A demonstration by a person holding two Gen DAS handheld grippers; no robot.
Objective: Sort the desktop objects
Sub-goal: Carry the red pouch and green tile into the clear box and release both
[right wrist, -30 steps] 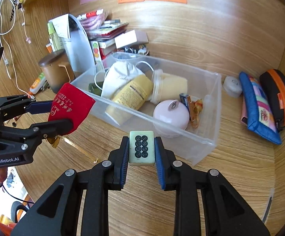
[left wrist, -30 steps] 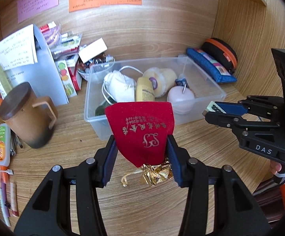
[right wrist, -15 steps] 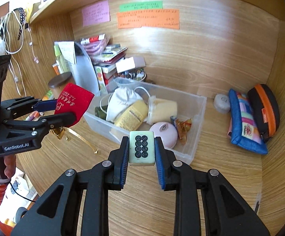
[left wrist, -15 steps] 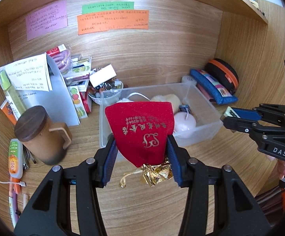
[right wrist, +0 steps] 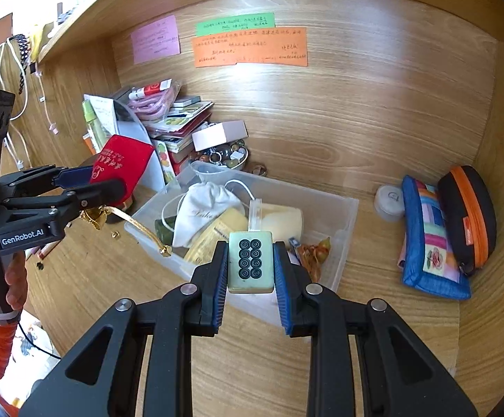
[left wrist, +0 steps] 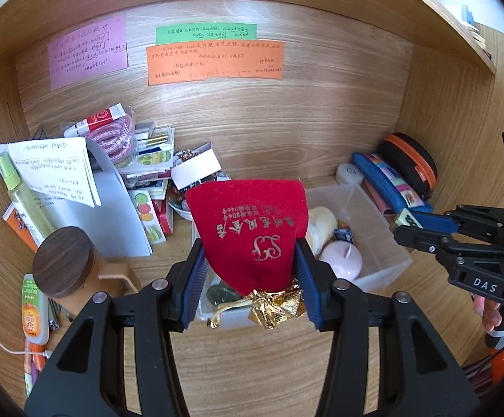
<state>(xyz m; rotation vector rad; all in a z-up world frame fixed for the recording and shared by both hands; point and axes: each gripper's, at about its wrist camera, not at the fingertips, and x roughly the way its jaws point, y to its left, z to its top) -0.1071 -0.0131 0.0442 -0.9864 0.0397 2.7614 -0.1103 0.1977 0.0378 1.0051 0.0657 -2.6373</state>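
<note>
**Both hand-held grippers loaded, and two ways to lose the load**

My left hand-held gripper (left wrist: 248, 260) is clenched on the red velvet pouch (left wrist: 248, 222), pinched low near its gold tie (left wrist: 272, 304); my right hand-held gripper (right wrist: 250, 264) grips the mahjong tile (right wrist: 250, 260) by its two long edges; both hang above the counter (right wrist: 252, 365), in front of the clear plastic bin (right wrist: 342, 222), which sits toward 12 o'clock from the tile.

The pouch is soft and held only at its neck, so I judge it could slide out if I tilt or loosen; its gold cord (right wrist: 140, 226) trails down toward the bin's near corner at 9 o'clock from the tile, and could snag the rim. The tile is smooth and hard; a slight slackening might let it drop onto the white drawstring bag (right wrist: 203, 208) or bounce off the wall. The bin is already crowded, so a careless release may land either thing outside.
</note>
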